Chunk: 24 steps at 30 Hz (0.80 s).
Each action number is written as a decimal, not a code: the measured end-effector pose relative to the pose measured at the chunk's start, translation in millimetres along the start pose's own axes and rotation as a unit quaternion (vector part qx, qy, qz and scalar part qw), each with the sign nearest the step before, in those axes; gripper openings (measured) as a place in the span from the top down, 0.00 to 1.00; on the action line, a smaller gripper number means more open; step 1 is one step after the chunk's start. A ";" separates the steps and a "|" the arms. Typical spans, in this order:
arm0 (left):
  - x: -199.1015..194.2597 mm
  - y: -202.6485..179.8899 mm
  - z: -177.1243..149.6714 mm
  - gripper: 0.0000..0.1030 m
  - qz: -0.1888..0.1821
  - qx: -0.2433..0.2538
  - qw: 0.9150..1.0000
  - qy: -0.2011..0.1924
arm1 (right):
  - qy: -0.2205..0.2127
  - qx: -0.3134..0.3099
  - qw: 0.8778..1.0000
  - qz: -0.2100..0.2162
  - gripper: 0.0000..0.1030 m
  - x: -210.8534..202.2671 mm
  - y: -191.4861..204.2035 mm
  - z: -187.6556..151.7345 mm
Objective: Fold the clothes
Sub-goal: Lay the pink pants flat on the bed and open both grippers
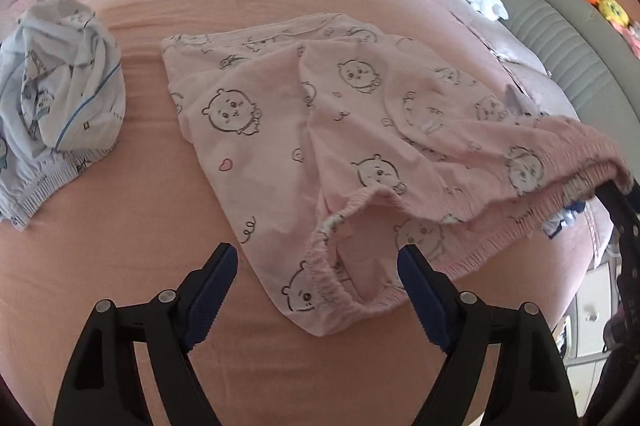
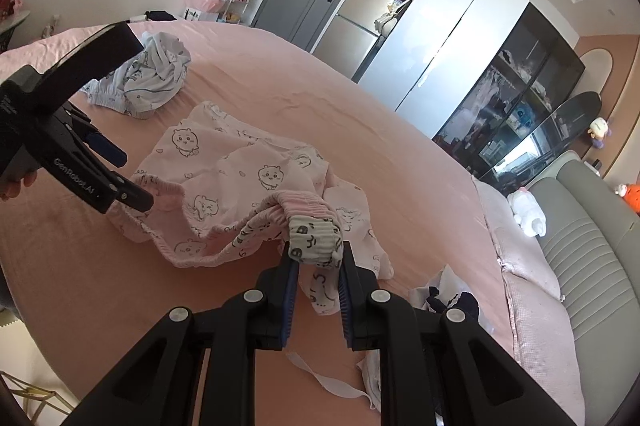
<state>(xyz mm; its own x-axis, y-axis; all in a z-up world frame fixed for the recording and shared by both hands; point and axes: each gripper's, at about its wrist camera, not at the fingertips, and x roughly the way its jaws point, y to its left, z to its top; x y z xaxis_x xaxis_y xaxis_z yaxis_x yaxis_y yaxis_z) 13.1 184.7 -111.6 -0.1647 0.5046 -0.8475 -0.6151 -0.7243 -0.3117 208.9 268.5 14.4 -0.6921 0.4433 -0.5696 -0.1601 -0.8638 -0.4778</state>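
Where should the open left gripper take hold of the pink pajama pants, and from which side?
Grip the elastic waistband of the pink pajama pants at its near slack end, coming straight forward between the left gripper fingers. That band stands up in a raised loop off the bed sheet, while the right gripper already pinches the waistband's other end.

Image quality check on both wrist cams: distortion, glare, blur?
Left wrist: heavy fisheye bulge, dark vignette corners, pink pyjama bottoms sharp, soft even light. Right wrist: same curvature, bright sheen on the white wardrobe, reflections in the dark glass cabinet, no motion blur.
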 end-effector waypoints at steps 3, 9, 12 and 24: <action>6.6 13.2 -4.4 0.23 -0.015 -0.034 0.999 0.005 | 0.008 -0.001 1.000 0.000 0.84 2.3 0.5 -2.2; 3.9 12.7 -14.7 0.72 0.017 -0.019 1.000 -0.011 | 0.023 -0.002 1.000 0.000 0.84 6.6 3.0 -7.4; 5.4 2.1 -19.2 0.81 0.064 0.025 0.998 -0.007 | 0.033 -0.001 0.999 0.003 0.84 9.3 5.8 -11.1; -60.0 -32.1 -48.7 0.84 0.218 0.178 0.958 -0.045 | 0.094 0.003 0.994 0.056 0.84 17.2 24.1 -51.0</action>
<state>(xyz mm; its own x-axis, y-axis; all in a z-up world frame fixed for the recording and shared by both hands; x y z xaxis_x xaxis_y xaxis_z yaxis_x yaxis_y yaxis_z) 80.3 154.8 -71.6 -0.5229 0.2406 -0.8178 -0.6938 -0.6774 0.2444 229.0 267.6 -41.0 -0.5620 0.3801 -0.7346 -0.0933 -0.9116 -0.4003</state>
